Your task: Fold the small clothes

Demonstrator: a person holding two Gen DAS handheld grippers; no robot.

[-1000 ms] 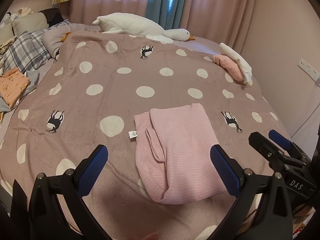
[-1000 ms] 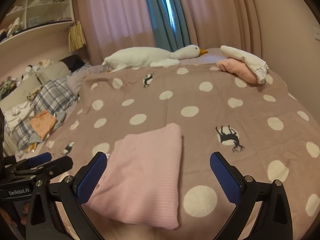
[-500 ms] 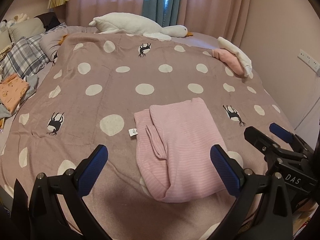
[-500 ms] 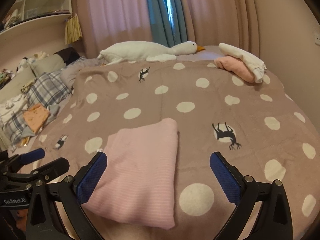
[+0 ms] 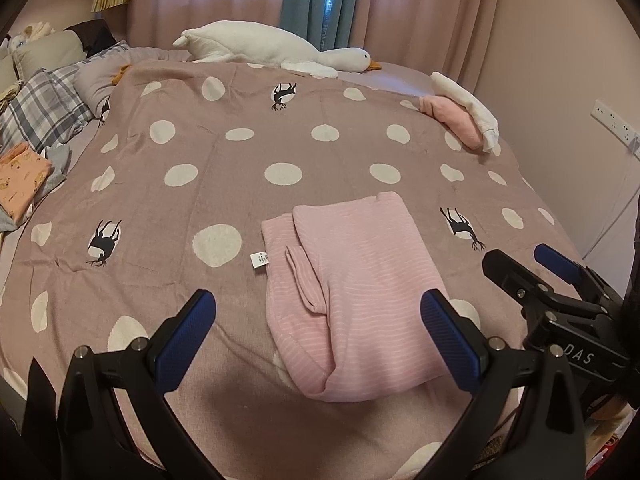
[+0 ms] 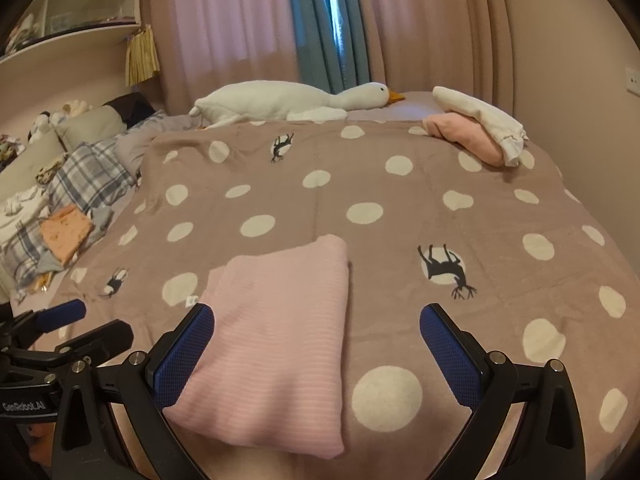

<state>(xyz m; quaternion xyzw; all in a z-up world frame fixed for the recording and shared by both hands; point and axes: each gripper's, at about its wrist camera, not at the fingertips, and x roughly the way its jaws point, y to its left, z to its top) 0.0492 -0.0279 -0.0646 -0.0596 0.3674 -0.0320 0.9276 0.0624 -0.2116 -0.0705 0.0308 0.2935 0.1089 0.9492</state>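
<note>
A pink striped garment [image 5: 352,288] lies folded flat on the polka-dot blanket [image 5: 224,152], with a white label at its left edge. In the right wrist view the same folded garment [image 6: 276,344] sits just ahead. My left gripper [image 5: 320,332] hovers open above its near end, holding nothing. My right gripper [image 6: 316,348] is open too, its left finger over the garment's near left corner. The right gripper also shows at the right edge of the left wrist view, and the left gripper [image 6: 68,324] at the lower left of the right wrist view.
A white goose plush [image 5: 272,46] lies along the far edge of the bed. Folded pink and white clothes [image 5: 464,116] sit at the far right corner. Plaid bedding and an orange garment [image 5: 20,180] lie to the left. A wall [image 5: 568,60] runs along the right.
Both grippers have drawn back slightly from the bed, so the folded garment sits a little farther off. Both stay open and the garment has not moved.
</note>
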